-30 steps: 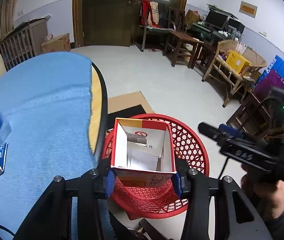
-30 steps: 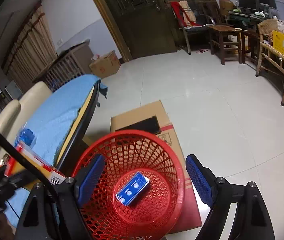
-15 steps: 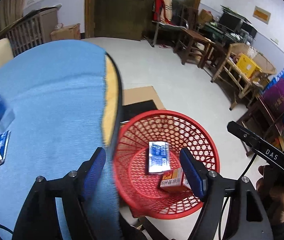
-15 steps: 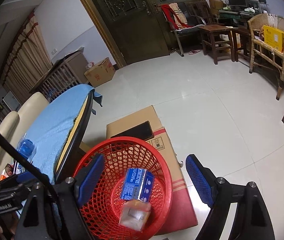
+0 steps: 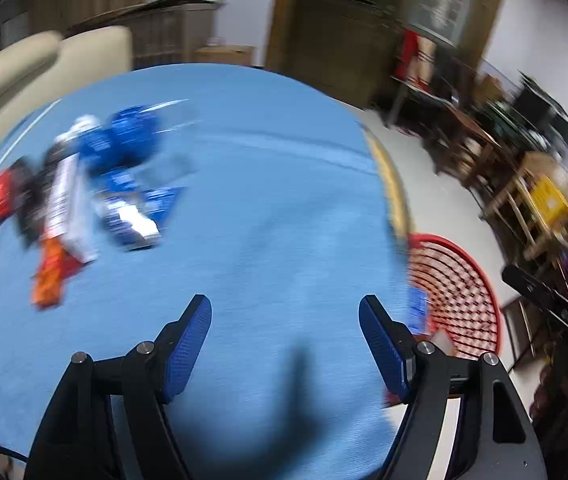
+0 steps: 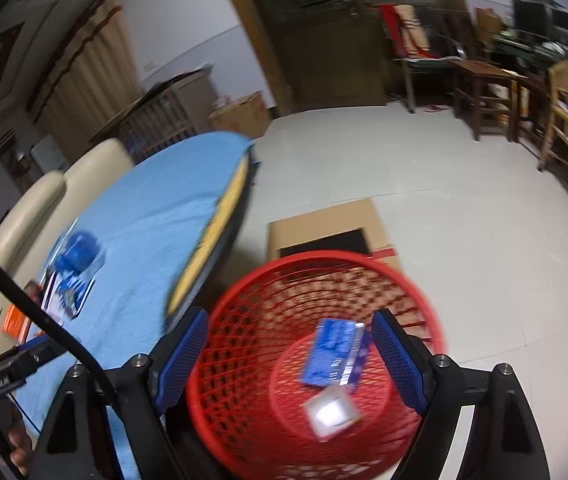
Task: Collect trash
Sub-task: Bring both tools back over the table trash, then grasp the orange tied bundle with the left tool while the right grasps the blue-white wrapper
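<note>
My left gripper (image 5: pixel 285 334) is open and empty above the blue tablecloth (image 5: pixel 243 200). A blurred pile of trash lies far left on it: blue wrappers (image 5: pixel 123 160), a white packet (image 5: pixel 63 200), an orange packet (image 5: pixel 48 276) and a red piece (image 5: pixel 0 196). The red mesh basket (image 5: pixel 468 280) stands on the floor beside the table's right edge. My right gripper (image 6: pixel 290 346) is open and empty above the basket (image 6: pixel 243 360), which holds a blue packet (image 6: pixel 334 350) and the small carton (image 6: pixel 330 410). The trash pile also shows on the table in the right wrist view (image 6: pixel 71 276).
A flat cardboard box (image 6: pixel 328 226) lies on the floor behind the basket. A cream sofa (image 5: pixel 43 60) stands behind the table. Wooden chairs and tables (image 6: pixel 484 88) line the far right wall. The pale tiled floor (image 6: pixel 444 200) spreads between them.
My left gripper dropped the carton into the basket, opened, then swung left over the table toward the trash pile. My right gripper stayed open over the basket, shifting slightly.
</note>
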Motion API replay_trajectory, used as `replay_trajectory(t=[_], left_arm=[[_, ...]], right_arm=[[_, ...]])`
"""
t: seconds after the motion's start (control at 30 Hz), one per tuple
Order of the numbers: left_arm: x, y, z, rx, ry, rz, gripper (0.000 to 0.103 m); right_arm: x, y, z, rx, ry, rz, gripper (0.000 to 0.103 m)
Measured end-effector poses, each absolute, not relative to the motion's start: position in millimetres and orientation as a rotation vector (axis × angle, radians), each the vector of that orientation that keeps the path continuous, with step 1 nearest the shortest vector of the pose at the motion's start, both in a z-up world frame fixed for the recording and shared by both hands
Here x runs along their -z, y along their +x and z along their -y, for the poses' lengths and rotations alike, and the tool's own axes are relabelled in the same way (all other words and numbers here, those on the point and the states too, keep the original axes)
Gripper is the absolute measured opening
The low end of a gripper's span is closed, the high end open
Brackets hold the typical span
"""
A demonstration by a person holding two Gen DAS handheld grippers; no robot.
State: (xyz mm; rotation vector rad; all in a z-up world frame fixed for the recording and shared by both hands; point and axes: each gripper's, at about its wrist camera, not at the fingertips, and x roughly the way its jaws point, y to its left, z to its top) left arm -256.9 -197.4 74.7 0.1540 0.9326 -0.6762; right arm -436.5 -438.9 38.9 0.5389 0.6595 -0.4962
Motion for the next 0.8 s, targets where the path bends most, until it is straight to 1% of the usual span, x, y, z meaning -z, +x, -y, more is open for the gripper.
replay_trajectory(t=[0.23, 0.37, 0.5, 0.73, 0.77, 0.8], left_arm=[[-65, -208, 107, 0.455, 0.048, -0.928, 0.077], [-54, -179, 74, 0.363, -0.01, -0.943, 0.077], [-50, -160, 65, 0.371, -0.035, -0.956, 0.077], [-37, -139, 78, 0.39, 0.011, -0.974, 0.076], [-35, -137, 78, 0.393, 0.021, -0.975, 0.059], [-30, -135, 79, 0.404, 0.039, -0.988, 0.032]], right_arm=[[-41, -393, 389, 0.398, 0.456, -0.713, 0.086], [-44, -369, 360, 0.334, 0.405, -0.741, 0.086], [-44, -346, 333, 0.278, 0.368, -0.765, 0.086], [-45, -312, 300, 0.215, 0.316, -0.802, 0.086], [-46, -309, 297, 0.21, 0.31, -0.804, 0.086], [-46, -304, 294, 0.204, 0.302, -0.807, 0.086]])
